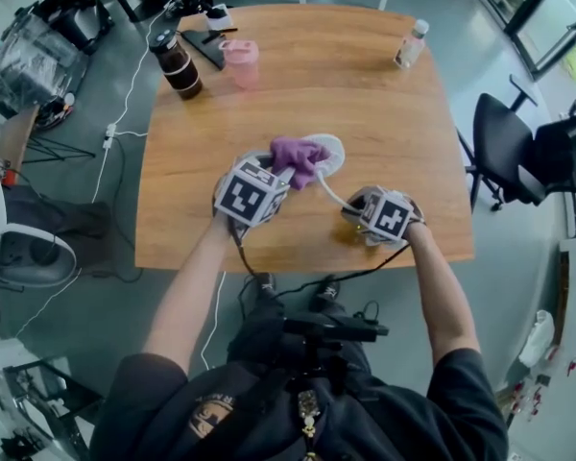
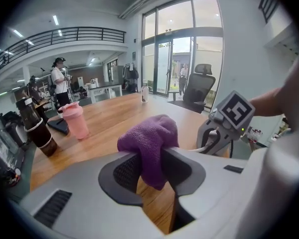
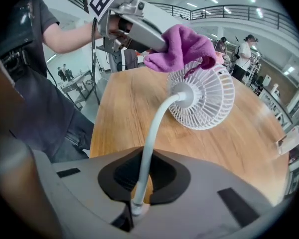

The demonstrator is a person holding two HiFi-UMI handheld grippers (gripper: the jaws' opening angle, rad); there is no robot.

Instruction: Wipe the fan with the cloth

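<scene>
A small white fan (image 3: 204, 97) with a bendy white neck (image 3: 152, 133) lies on the wooden table (image 1: 365, 84); its round grille (image 1: 328, 152) shows in the head view. My right gripper (image 3: 138, 195) is shut on the lower end of that neck, near the table's front edge (image 1: 370, 221). My left gripper (image 2: 152, 171) is shut on a purple cloth (image 2: 152, 143), and the cloth (image 3: 182, 46) rests against the top of the fan's grille (image 1: 298, 157).
At the table's far left stand a pink shaker cup (image 1: 241, 62), a dark tumbler (image 1: 178, 63) and a black flat object (image 1: 204, 46). A clear bottle (image 1: 411, 44) stands far right. An office chair (image 1: 507, 147) is beside the table's right edge.
</scene>
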